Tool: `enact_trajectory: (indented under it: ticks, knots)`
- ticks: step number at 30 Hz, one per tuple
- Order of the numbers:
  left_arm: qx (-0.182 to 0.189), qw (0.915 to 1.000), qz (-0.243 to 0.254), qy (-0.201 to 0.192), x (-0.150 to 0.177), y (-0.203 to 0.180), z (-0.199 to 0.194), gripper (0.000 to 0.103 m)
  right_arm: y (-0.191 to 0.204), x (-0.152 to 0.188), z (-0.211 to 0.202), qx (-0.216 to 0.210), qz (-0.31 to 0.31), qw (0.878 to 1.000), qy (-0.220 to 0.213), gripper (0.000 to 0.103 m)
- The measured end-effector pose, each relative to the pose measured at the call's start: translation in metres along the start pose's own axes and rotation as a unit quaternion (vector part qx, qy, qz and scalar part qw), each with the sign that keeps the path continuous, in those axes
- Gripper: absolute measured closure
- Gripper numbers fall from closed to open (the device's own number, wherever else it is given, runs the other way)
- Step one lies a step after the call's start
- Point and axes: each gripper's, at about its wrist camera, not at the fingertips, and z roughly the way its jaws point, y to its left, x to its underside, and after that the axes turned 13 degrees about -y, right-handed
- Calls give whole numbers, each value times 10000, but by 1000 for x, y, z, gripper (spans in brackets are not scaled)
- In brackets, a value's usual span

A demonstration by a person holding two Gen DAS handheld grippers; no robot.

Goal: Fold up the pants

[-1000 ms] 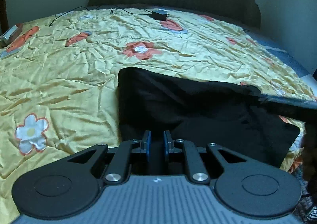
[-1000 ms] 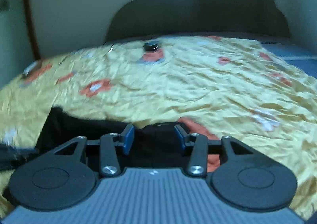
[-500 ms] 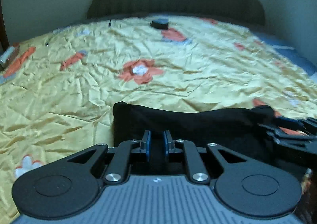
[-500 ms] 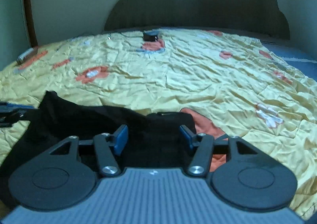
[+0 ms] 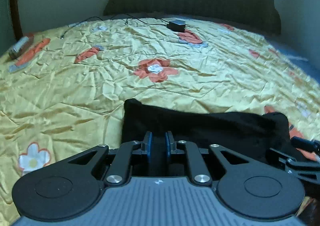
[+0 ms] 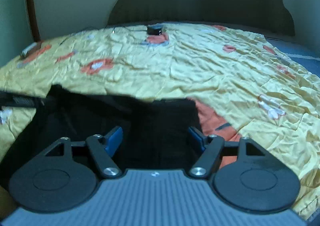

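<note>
Black pants: left pinching, right opening.

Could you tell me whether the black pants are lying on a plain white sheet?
No, the black pants lie on a yellow bedspread printed with orange and white flowers.

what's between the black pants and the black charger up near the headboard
Only bare, wrinkled yellow bedspread with an orange flower print lies between the black pants and the charger, clearest in the left wrist view.

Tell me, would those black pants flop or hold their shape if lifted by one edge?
The black pants would probably droop: they lie soft and rumpled on the yellow floral bedspread. Likely light, since they barely dent it. On that glossy fabric they may slide when pushed.
</note>
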Motion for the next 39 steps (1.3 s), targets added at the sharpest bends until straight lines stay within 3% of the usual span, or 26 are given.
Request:
enact_trajectory:
  ticks: [3,10,14,17,22,27,31,36,39]
  knots:
    - [-170,9996,181,154,9,-5,11,90,-7,6,15,47,191,9998,92,21]
    - [-214,9996,-82,164,7,2,-4,89,-11,2,-32,-107,441,9988,-209,26]
    - [-341,9992,126,170,14,-4,-6,89,-2,19,-21,16,136,9999,38,18]
    - [-402,9989,148,209,17,-4,-8,90,-4,19,-18,34,338,9994,59,16]
    - [-450,9987,65,220,17,0,-15,89,-5,13,-42,12,505,9986,-164,18]
    - [-463,9988,5,180,24,1,-28,89,8,13,-59,50,153,9991,-399,18]
    - [-550,9984,44,75,32,3,-42,89,6,24,-47,154,88,9997,-142,16]
    - [-579,9980,236,-71,46,6,-50,89,-7,35,-33,151,355,9993,-2,3]
    - [-581,9980,190,-150,48,13,-65,89,-20,33,-42,131,704,9974,-19,10]
